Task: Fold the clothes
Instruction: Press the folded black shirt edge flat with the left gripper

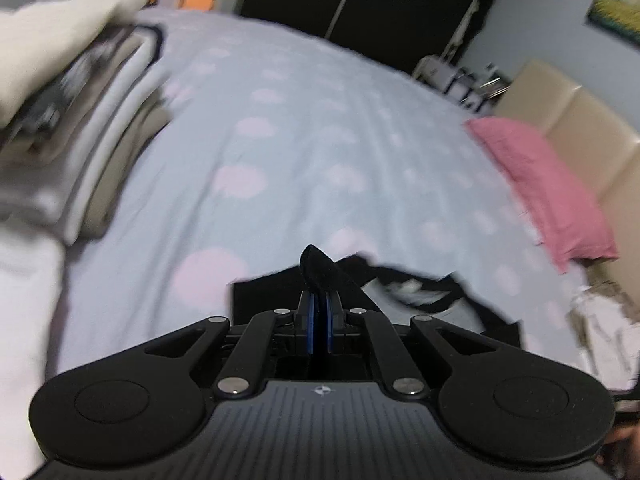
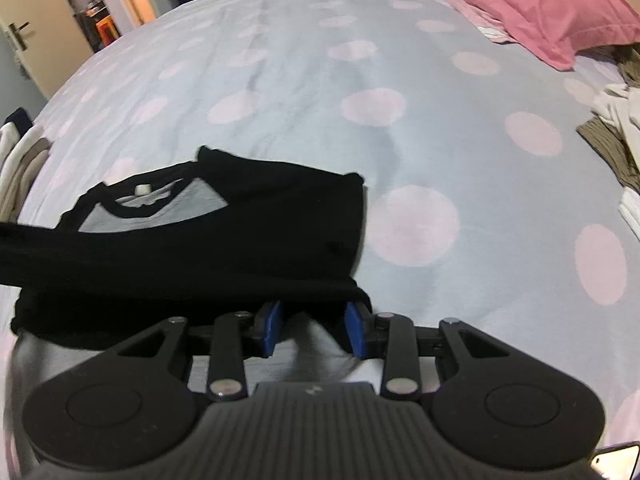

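Note:
A black and grey shirt lies partly folded on the dotted bed sheet. In the left wrist view the shirt lies just beyond my left gripper. That gripper is shut on a pinch of its black cloth, which sticks up past the blue pads. My right gripper sits at the shirt's near edge with its blue pads well apart. Black cloth drapes over its fingertips and hides them. Grey cloth shows loosely between the pads.
A stack of folded clothes sits at the left of the bed. A pink pillow lies against the beige headboard. Loose white and olive clothes are piled at the right edge.

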### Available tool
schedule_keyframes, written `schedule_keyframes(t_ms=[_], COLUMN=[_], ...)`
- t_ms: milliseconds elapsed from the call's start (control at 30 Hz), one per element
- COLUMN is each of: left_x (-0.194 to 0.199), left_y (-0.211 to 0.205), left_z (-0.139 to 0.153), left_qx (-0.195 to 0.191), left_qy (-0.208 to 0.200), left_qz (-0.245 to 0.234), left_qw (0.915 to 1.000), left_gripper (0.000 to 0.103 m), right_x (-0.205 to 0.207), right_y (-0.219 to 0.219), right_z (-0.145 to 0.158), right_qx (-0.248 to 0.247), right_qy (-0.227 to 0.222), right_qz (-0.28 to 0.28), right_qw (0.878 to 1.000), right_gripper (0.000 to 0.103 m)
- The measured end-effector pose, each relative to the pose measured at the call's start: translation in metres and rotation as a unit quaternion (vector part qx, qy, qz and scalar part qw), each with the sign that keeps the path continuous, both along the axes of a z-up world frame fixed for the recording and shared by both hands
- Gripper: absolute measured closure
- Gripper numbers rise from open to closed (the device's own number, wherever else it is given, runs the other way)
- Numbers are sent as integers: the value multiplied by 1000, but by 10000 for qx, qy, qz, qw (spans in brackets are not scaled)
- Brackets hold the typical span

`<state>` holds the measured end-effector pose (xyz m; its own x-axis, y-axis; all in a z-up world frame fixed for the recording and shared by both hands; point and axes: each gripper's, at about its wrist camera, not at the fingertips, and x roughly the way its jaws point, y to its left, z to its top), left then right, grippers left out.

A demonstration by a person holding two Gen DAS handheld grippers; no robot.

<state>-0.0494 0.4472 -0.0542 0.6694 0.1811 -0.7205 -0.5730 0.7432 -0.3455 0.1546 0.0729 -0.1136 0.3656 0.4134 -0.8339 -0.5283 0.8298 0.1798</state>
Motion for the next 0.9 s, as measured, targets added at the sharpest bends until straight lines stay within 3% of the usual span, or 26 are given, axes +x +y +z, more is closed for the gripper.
schedule_keyframes(t_ms=[167,300,467,600,633,800,867,900], left_x=[-10,-10,-3,-6,-6,-7,-7,-8], left_y=[14,14,10,12,12,13,12,11], left_z=[-41,-50,-60,-65,-64,-62,-61,-59], left_qx=[-230,-343,-274,-339,-352,-375,-270,-202], left_qy=[325,342,791,892,859,850,887,891], left_qz=[69,37,6,21,34,106,219,298], left_qw=[9992,9988,9965,9954,9957,9956,9955,9954], left_gripper=[99,99,99,94,94,90,84,82], right_x=[-10,-6,-1,-1,-2,-10,-17,-22], right_y=[7,-1,-9,-6,-7,-3,2,8], right_z=[-4,-6,-8,-7,-3,6,3,-1], right_qx=[-243,-315,-306,-493,-426,43,160,140], right_qy=[-8,13,282,658,674,832,897,887], right_qz=[192,-51,-195,-81,-76,336,528,653], right_qw=[9995,9995,9989,9966,9968,9960,9944,9938], right_gripper=[67,80,81,69,65,65,69,76])
